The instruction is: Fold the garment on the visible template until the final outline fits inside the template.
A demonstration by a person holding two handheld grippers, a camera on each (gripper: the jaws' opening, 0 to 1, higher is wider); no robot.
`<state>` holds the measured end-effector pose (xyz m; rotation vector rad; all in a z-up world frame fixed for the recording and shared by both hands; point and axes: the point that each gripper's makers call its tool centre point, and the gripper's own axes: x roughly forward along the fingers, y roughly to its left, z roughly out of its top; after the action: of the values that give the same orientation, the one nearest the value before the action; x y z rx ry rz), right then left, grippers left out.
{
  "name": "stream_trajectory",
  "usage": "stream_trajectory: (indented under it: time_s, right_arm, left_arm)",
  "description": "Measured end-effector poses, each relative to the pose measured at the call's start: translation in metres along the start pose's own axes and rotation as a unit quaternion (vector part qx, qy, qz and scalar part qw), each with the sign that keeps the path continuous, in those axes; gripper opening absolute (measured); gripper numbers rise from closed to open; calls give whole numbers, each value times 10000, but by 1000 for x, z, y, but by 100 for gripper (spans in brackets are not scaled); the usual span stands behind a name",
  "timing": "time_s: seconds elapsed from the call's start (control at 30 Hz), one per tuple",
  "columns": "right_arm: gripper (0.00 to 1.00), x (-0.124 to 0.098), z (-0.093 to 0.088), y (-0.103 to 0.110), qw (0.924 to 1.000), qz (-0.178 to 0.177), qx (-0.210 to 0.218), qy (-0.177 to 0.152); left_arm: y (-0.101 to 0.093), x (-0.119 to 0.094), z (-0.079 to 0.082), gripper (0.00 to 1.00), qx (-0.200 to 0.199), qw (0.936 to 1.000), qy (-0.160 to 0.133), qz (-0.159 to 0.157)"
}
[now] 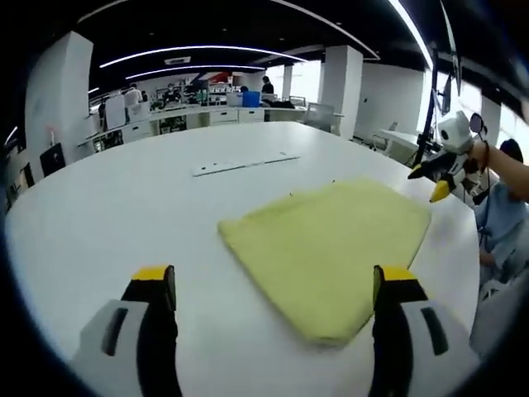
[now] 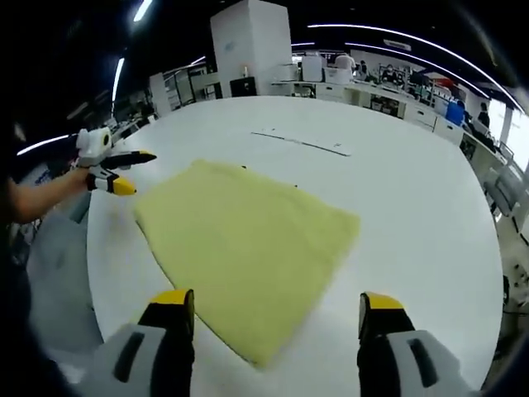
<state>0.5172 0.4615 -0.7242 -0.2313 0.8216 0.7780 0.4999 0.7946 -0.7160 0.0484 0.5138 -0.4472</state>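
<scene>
A: Status on the hand-held grippers?

B: Left hand-held gripper (image 1: 273,289) is wide open, nothing between the jaws, hovering over the surface (image 1: 107,207) just short of the garment's near corner. Right hand-held gripper (image 2: 277,314) same story: jaws spread wide, empty, above the near edge of the cloth. From each camera I can see the other one off to the side, held in a person's hand, yellow tips close together as far as I can judge at that size.

A: And the garment?

B: Yellow garment (image 1: 331,248) lies flat on the white round surface, already folded into a rough rectangle w/ a doubled edge along the near side. Looks like soft, thickish fabric, prob light and floppy. It won't hold shape if lifted by one point, so I'd pinch at two corners of the same edge and carry them over together. White top looks smooth, so the cloth may slide if I drag instead of lift.

A: Template?

B: Can't make out a clear outline. There are a few small dark marks just beyond the far edge of the cloth, which might be template corners, but too small to tell. So I can't judge whether it fits yet.

A: Any containers?

B: None near the work. Only a thin pale strip (image 2: 302,143) lying on the surface beyond the garment, well apart from it. Background is office desks and a few people, far off.
</scene>
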Motion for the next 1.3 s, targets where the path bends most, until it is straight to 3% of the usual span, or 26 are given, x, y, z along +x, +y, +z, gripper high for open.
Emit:
stream_trajectory:
  time_s: [0.3, 0.57, 0.63, 0.7, 0.8, 1.3]
  right_arm:
    - [72, -11, -22, 8, 9998, 79, 193, -61]
    - [57, -15, -41, 11, 9998, 12, 219, 38]
    - [51, -16, -45, 12, 9998, 13, 213, 63]
    - [39, -15, -49, 14, 9998, 38, 193, 96]
    - [25, -14, -55, 12, 9996, -45, 272, 119]
    - [4, -2, -68, 11, 9958, -276, 866, -76]
  left_arm:
    - [-15, -20, -26, 76, -123, 9998, 122, -114]
    - [-24, -28, -47, 53, -375, 9985, 352, -209]
    - [-25, -29, -51, 44, -452, 9980, 404, -202]
    - [-26, -29, -54, 45, -480, 9978, 433, -177]
    - [-31, -29, -57, 44, -482, 9976, 466, -172]
    - [-41, -19, -64, 17, -905, 9947, 395, -284]
